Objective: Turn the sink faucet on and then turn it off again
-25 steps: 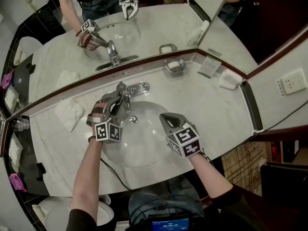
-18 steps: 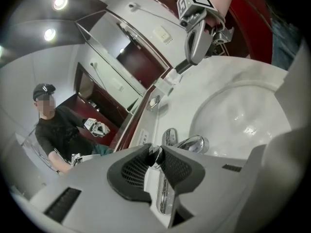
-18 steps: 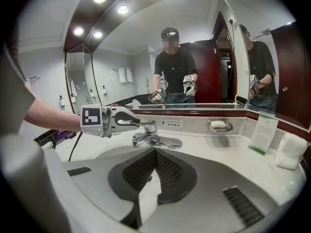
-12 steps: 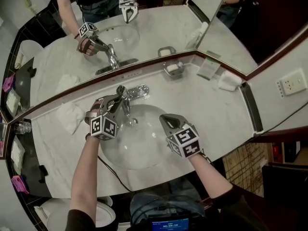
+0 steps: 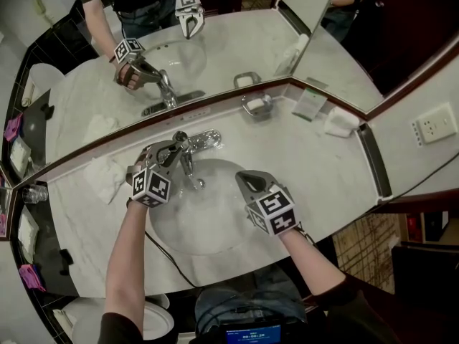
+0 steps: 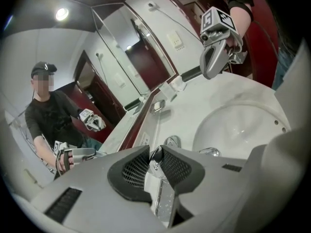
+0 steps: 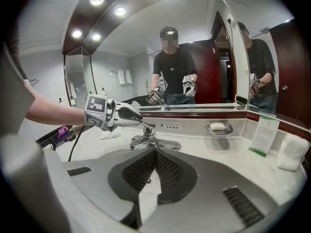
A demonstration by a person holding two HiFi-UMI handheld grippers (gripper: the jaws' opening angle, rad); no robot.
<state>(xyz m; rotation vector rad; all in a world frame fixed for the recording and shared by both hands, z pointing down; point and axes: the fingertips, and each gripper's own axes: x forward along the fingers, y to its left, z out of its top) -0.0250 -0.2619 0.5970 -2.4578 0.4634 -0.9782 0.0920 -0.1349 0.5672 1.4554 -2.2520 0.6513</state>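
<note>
I am clamping my left gripper (image 5: 168,156) on the faucet lever (image 6: 157,168) behind the basin (image 5: 215,224). The chrome is likely rigid and slick; gripping its free end gives leverage. My right gripper (image 5: 244,176) is hanging closed, empty.

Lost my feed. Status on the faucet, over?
Left tool shut on faucet handle. Right tool shut, empty, over basin. Nothing in the way.

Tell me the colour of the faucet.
Shiny chrome silver faucet; clearest in the right gripper view.
</note>
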